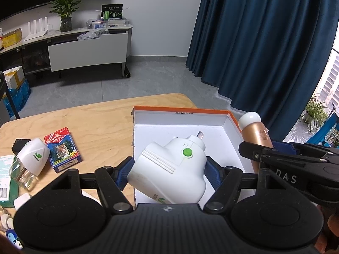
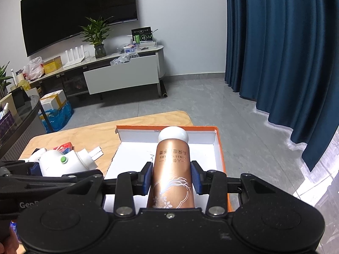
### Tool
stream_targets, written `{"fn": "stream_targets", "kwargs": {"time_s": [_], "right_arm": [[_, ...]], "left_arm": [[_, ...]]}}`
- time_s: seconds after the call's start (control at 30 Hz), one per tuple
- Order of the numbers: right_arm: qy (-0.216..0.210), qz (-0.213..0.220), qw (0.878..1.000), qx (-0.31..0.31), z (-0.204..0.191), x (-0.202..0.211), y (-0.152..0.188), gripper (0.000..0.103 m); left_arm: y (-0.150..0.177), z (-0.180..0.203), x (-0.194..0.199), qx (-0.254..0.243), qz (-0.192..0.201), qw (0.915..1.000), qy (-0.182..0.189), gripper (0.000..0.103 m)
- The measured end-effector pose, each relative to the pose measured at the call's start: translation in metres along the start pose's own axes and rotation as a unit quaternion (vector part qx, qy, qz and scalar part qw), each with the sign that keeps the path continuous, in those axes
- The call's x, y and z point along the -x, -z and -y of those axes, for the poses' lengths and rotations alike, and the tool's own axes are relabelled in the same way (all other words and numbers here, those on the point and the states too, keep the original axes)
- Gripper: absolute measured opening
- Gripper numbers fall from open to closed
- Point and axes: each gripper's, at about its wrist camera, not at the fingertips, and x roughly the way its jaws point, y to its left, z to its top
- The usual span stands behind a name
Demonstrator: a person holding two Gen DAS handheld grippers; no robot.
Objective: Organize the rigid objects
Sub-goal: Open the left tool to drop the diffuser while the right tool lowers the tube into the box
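My left gripper [image 1: 168, 172] is shut on a white plug-in device with a green button [image 1: 169, 169] and holds it over the left part of the open orange-rimmed white box [image 1: 182, 114]. My right gripper [image 2: 171, 177] is shut on a copper bottle with a white round cap [image 2: 172, 165] and holds it over the same box [image 2: 218, 146]. The bottle [image 1: 255, 133] shows at the box's right rim in the left wrist view. The white device [image 2: 63, 163] shows at left in the right wrist view.
On the wooden table [image 1: 95, 118] left of the box lie a red-and-blue card pack [image 1: 62, 149], a white-capped glass bottle [image 1: 29, 163], a black adapter [image 1: 19, 145] and a green-white box [image 1: 6, 180]. Blue curtains [image 1: 264, 42] hang behind.
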Motion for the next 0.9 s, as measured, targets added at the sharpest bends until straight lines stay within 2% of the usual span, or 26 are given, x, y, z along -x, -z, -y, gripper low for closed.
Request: {"fn": "stream_targets", "kwargs": {"time_s": [0.9], "right_arm": [[0.003, -0.016, 1.0, 0.006, -0.002, -0.012, 0.003, 0.047]], "left_arm": [[-0.002, 0.0, -0.004, -0.002, 0.0, 1.0, 0.006, 0.07]]}}
